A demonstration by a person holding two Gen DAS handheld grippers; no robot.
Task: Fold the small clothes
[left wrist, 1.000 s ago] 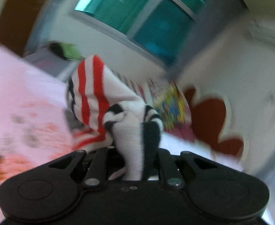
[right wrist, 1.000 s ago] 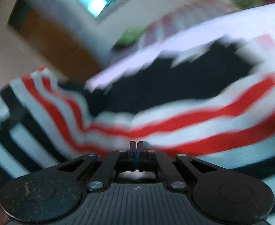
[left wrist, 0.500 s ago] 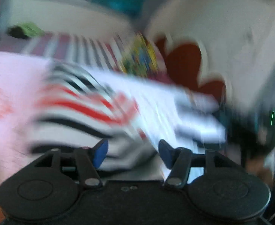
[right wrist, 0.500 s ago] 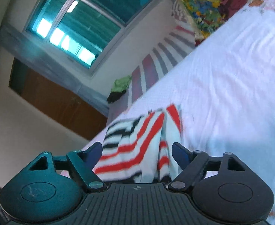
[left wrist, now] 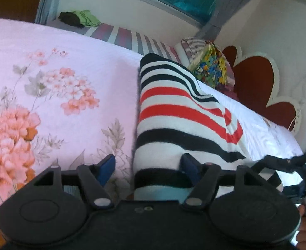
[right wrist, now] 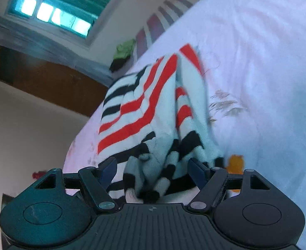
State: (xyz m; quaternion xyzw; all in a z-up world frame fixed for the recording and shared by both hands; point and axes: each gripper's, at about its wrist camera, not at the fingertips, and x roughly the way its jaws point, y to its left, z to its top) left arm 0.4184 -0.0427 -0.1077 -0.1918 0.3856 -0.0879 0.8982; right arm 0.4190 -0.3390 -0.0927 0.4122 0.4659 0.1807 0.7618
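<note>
Floral bed sheet [left wrist: 48,95] with a striped garment [left wrist: 173,114] folded on it.

A second ago both claws were clamped on the garment, lifted in the air; now it lies released on the bed. The left claw [left wrist: 146,166] stands open over the garment's near edge, its right finger at the cloth, its left one over bare sheet. The right claw [right wrist: 153,168] gapes too, bunched stripes lying loose between its fingers.

A striped garment [left wrist: 173,112] lies folded on the floral-sheeted bed [left wrist: 59,83].
</note>
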